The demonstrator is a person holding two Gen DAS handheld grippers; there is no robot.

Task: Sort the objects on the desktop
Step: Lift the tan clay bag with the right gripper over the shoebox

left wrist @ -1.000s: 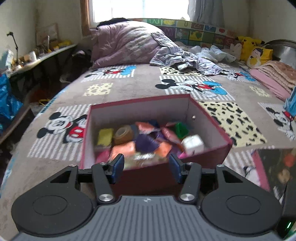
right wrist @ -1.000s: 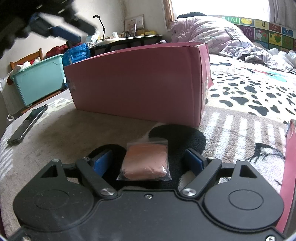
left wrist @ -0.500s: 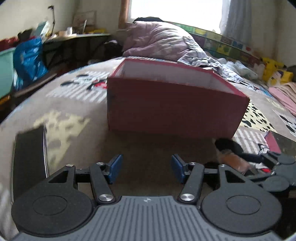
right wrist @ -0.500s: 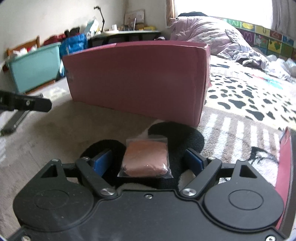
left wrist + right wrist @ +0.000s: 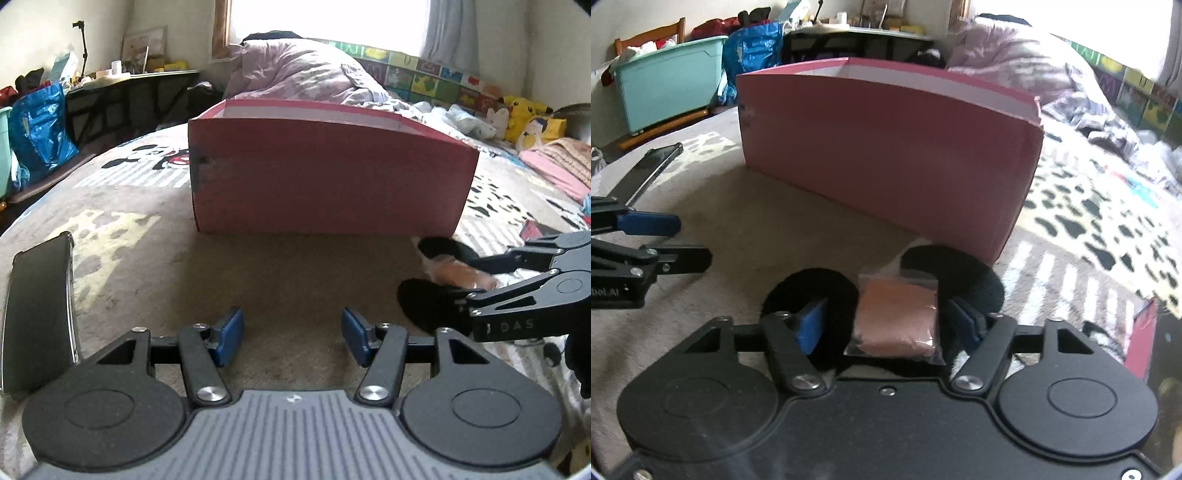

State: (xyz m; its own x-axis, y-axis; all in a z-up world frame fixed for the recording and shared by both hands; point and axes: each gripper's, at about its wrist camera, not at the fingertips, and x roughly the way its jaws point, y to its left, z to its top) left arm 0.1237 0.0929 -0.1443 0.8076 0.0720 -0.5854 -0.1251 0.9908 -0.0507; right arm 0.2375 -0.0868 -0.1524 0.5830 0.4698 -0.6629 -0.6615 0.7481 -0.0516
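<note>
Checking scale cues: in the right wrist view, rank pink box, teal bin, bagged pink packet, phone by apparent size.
1. pink box
2. teal bin, though it sits farther back, so true size is unsure
3. bagged pink packet and phone look alike; no ranking.

A bed covered by a plush Mickey Mouse blanket [image 5: 155, 266] carries everything — beige, with striped and spotted patches. A pink cardboard box [image 5: 328, 184] stands open-topped in the middle. Just in front of its right corner, on a black Mickey ear of the print, lies a small clear bag of pinkish-brown stuff [image 5: 895, 321]. A black phone [image 5: 38, 314] lies flat well to the left. At the far right sits the edge of a pink-rimmed lid [image 5: 1143, 338]. Further back — a heaped lilac duvet [image 5: 303, 77], crumpled clothes [image 5: 1108, 118] and Pikachu plush toys [image 5: 528, 114].
</note>
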